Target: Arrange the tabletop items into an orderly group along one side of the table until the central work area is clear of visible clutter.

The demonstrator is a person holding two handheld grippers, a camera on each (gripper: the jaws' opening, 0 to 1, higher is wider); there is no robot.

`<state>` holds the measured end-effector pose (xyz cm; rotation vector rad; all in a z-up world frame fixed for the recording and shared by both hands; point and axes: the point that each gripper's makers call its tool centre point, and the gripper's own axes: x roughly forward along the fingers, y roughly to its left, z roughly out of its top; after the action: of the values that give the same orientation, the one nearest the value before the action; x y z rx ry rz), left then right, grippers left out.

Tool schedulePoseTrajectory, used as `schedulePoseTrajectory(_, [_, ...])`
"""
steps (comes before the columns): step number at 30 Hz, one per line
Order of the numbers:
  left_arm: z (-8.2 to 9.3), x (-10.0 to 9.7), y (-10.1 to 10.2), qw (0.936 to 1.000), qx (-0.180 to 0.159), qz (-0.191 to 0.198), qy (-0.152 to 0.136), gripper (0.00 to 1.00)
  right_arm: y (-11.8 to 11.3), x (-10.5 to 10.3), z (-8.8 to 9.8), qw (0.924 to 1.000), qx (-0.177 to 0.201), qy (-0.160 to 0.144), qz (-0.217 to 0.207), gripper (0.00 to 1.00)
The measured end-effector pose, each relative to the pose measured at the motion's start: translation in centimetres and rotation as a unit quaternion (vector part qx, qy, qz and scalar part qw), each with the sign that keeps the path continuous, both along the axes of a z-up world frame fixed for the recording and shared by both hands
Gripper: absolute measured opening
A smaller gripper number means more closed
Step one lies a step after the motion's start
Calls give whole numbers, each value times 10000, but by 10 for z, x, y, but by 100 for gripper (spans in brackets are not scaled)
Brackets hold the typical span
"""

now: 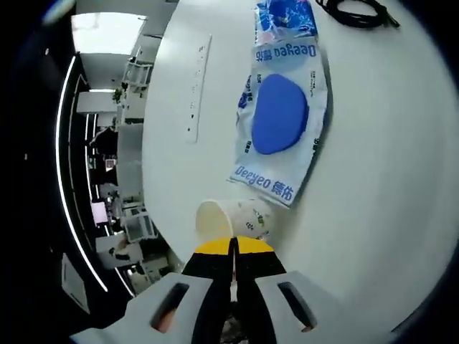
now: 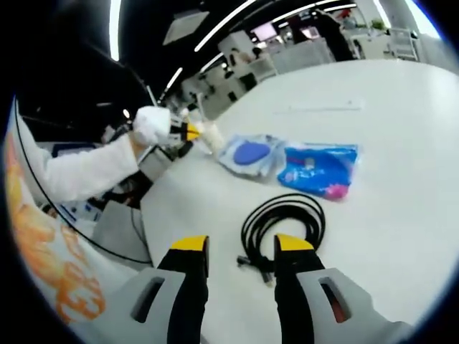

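Note:
A white paper cup (image 1: 244, 217) lies tilted on its side near the table's edge, and my left gripper (image 1: 234, 247) is shut on its rim. Beyond it is a Deeyeo wipes pack (image 1: 281, 115) with a blue oval lid, then a blue packet (image 1: 285, 18) and a coiled black cable (image 1: 358, 13). My right gripper (image 2: 242, 247) stands open just short of the black cable (image 2: 283, 218). Past the cable lie the blue packet (image 2: 319, 170) and the wipes pack (image 2: 249, 154). At the far left the left gripper (image 2: 188, 131) holds the cup (image 2: 212, 136).
A white power strip (image 1: 199, 86) lies flat on the white table (image 1: 387, 179), left of the wipes pack. A gloved hand (image 2: 152, 123) and white sleeve (image 2: 86, 168) hold the left gripper. The table edge (image 2: 154, 215) runs near my right gripper. Office furniture stands beyond.

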<state>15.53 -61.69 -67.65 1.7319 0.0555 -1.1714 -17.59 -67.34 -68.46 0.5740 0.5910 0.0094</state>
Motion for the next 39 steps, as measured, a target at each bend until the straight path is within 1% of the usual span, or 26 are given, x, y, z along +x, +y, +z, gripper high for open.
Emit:
schedulePoseTrajectory(3, [0,4,1,9997,-145,155,112,0,0,-1,-2,10000,6,22,7,34])
schedulePoseTrajectory(4, [-1,3,1,9995,-187,193,188,0,0,-1,-2,10000,13,26,7,34])
schedulePoseTrajectory(5, [-3,3,1,9992,-200,211,271,0,0,-1,-2,10000,22,31,8,34])
schedulePoseTrajectory(9, [-7,4,4,9984,-277,278,417,0,2,1,-2,10000,34,27,46,34])
schedulePoseTrajectory(13, [-9,3,6,9978,-300,294,505,0,5,3,-3,9999,48,34,96,34])
schedulePoseTrajectory(15, [-9,4,6,9979,-302,281,503,0,7,4,-3,9999,41,33,136,34])
schedulePoseTrajectory(17, [-10,3,5,9973,-356,281,576,0,8,4,-4,9998,38,44,165,34])
schedulePoseTrajectory(20, [-11,1,4,9949,-531,379,768,0,10,4,-4,9998,32,62,209,35])
schedulePoseTrajectory(29, [-14,0,6,9937,-577,450,849,0,12,4,-5,9997,46,72,238,35])
schedulePoseTrajectory(30, [-15,-1,7,9935,-565,483,861,2,13,4,-5,9997,43,75,245,35])
schedulePoseTrajectory(32, [-15,-1,8,9933,-576,523,856,12,13,5,-5,9996,32,74,262,35])
schedulePoseTrajectory(34, [-12,1,8,9926,-690,576,816,19,14,5,-4,9996,32,69,277,36])
schedulePoseTrajectory(37, [-7,-1,8,9887,-919,727,934,19,14,5,-4,9996,10,55,287,36])
schedulePoseTrajectory(39, [-2,-2,7,9876,-1042,740,910,24,14,4,-3,9996,0,45,285,37])
